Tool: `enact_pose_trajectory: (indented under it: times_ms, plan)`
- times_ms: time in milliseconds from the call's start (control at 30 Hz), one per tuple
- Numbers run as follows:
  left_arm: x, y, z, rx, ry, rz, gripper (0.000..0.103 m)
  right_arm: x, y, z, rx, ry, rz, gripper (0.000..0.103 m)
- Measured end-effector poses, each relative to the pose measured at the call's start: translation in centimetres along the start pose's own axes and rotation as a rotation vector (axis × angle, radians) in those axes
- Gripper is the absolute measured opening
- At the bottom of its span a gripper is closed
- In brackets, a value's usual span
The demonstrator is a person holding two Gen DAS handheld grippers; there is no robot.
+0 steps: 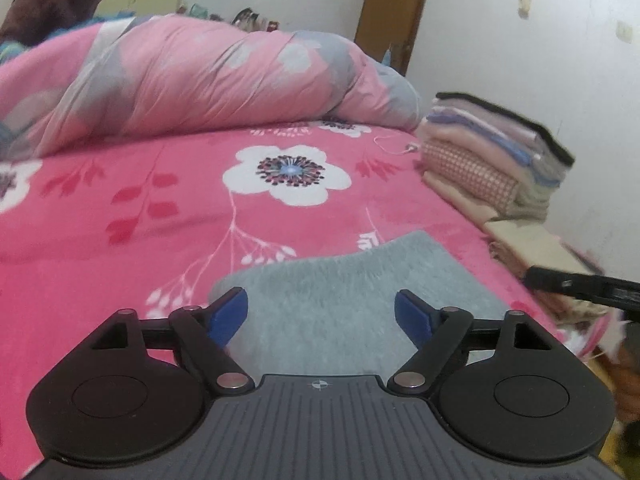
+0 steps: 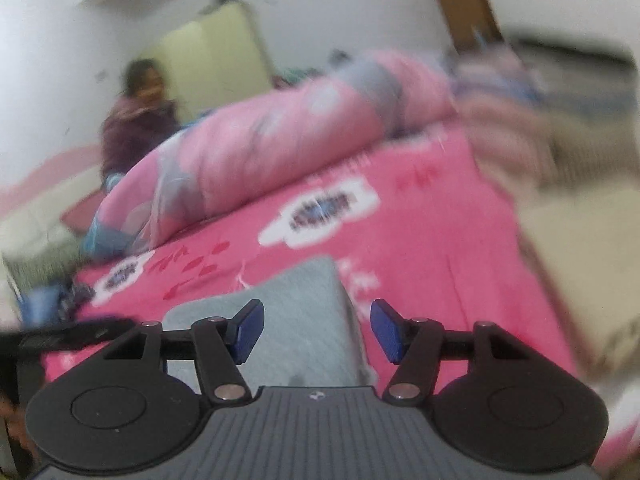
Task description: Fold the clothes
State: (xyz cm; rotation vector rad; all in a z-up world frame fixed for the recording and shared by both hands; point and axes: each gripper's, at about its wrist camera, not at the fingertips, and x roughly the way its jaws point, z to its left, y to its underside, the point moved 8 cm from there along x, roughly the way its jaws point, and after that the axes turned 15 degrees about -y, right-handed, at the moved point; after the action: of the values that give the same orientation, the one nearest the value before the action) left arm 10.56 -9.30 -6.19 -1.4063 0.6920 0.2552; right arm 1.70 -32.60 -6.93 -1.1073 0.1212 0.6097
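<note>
Lying flat on the near part of the bed, a folded grey fleecy garment [image 1: 352, 300] rests on the pink flowered blanket [image 1: 160, 208]. Just above it the left gripper [image 1: 320, 316] hangs with its blue pads spread wide, grasping nothing. At the right edge of that view the black tip of the right gripper [image 1: 580, 284] pokes in beside the garment. In the right wrist view, which is blurred, the right gripper [image 2: 318, 330] is likewise released, its blue pads apart over the garment's right edge [image 2: 304, 320].

Farther back, a bunched pink-and-grey quilt [image 1: 208, 80] stretches across the bed. At far right, against the white wall, sits a stack of folded clothes [image 1: 488, 160], with a flat beige piece [image 1: 532, 240] nearer. A person in a dark top [image 2: 136, 128] sits at far left beyond the quilt.
</note>
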Motion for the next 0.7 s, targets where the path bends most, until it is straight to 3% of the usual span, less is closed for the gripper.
enact_pose_trajectory:
  times_ms: [167,267,500,700]
  plan:
    - [3.5,1.7,-0.2,0.059,-0.076,0.079,0.081,1.3,1.5,4.2,-0.241,0.047,0.003,0.056]
    - [5.1,2.9,0.4,0.033,-0.085,0.135,0.082,2.9,4.4,3.6,-0.271,0.097,0.075,0.056]
    - [5.2,2.9,1.0,0.006,-0.077,0.151,0.084,2.4,4.2,3.5,-0.242,0.095,0.059,0.056]
    - [4.1,1.5,1.1,0.008,-0.092,0.087,0.081,2.2,4.6,3.5,-0.249,0.11,0.053,0.056]
